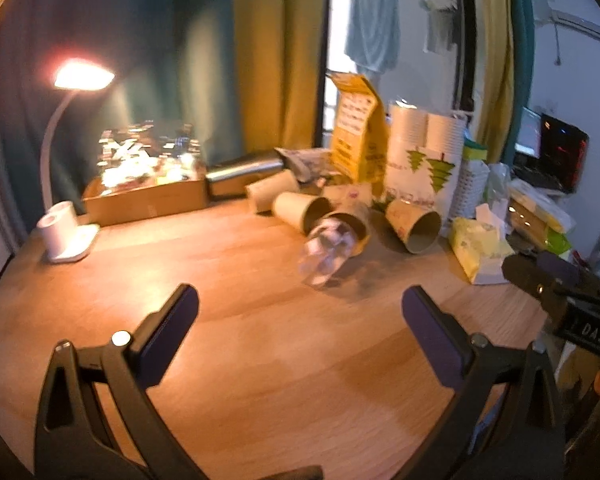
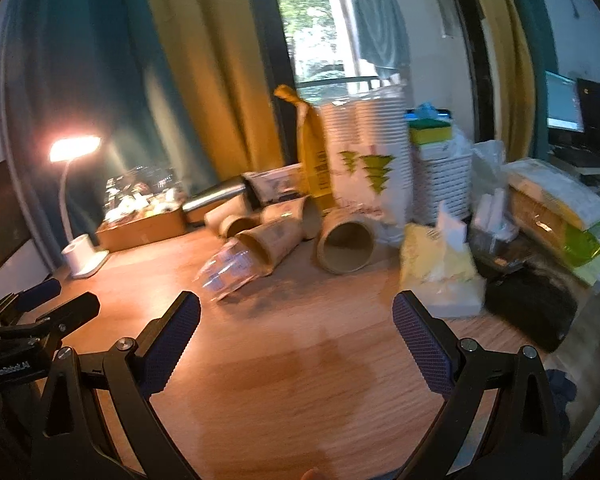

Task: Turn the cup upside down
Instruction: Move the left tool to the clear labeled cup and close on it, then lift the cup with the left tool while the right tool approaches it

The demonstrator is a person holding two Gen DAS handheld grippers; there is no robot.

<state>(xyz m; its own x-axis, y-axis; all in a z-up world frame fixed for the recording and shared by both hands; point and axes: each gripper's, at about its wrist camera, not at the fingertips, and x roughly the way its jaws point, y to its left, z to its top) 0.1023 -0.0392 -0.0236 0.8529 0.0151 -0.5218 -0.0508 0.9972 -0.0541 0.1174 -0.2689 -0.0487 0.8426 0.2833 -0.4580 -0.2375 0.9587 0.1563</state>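
Both the left gripper [image 1: 300, 312] and right gripper [image 2: 296, 320] are gaping wide, holding nothing. The clear cup [image 1: 326, 254] is lying on its side ahead of the fingers, its long axis running away from them, seemingly nearer the left pair.

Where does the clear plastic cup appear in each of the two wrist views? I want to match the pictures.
Left wrist view: the clear plastic cup lies on its side right of centre, beyond the open left claw.
Right wrist view: the clear plastic cup lies on its side left of centre, beyond the open right claw.
Shared landmark: the lit desk lamp, at far left in both.
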